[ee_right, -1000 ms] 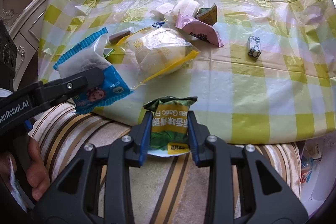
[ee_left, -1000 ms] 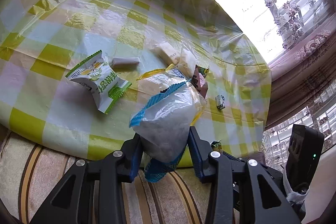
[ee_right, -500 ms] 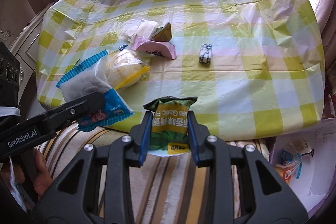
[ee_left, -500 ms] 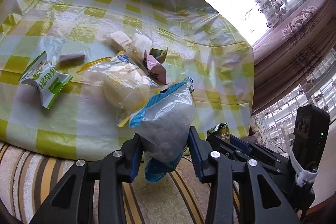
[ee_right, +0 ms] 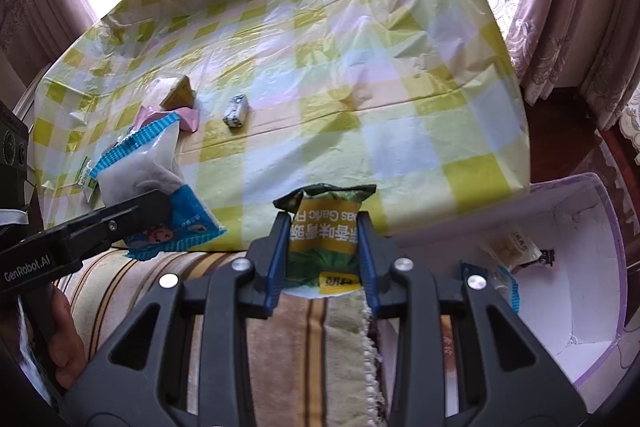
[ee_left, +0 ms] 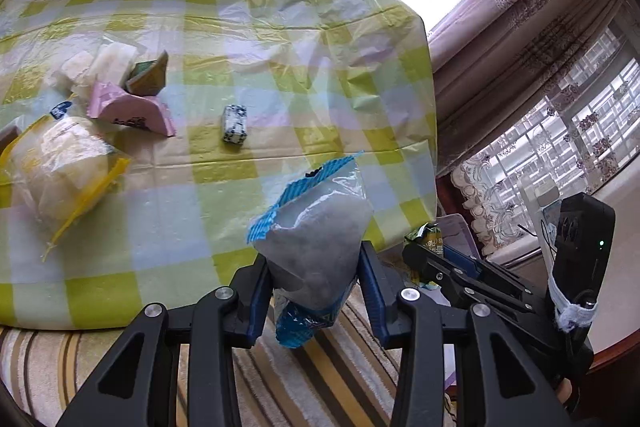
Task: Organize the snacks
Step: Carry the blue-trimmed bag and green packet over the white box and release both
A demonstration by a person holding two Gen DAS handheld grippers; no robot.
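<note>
**Right wrist view: bin lies to the right of both loaded grippers**

Right wrist view shows the white open-topped plastic bin with a lilac rim sitting low beside the table, off to the right of the right gripper. That gripper is the nearer of the two, so its load should likely go in first, with a swing rightward and down. Its jaws are clamped on a green and yellow crinkled foil snack packet, held upright with its long axis running along the fingers and printed text upside down. The left gripper is farther from the bin, across the right one; its jaws pinch a blue-edged clear plastic pouch with pale contents, also standing upright, top seal pointing away.

A few packets already rest in the bin, though glare makes them hard to identify. More snacks remain on the green-checked plastic tablecloth: a small black-and-white wrapped candy and a pink wrapper.
</note>
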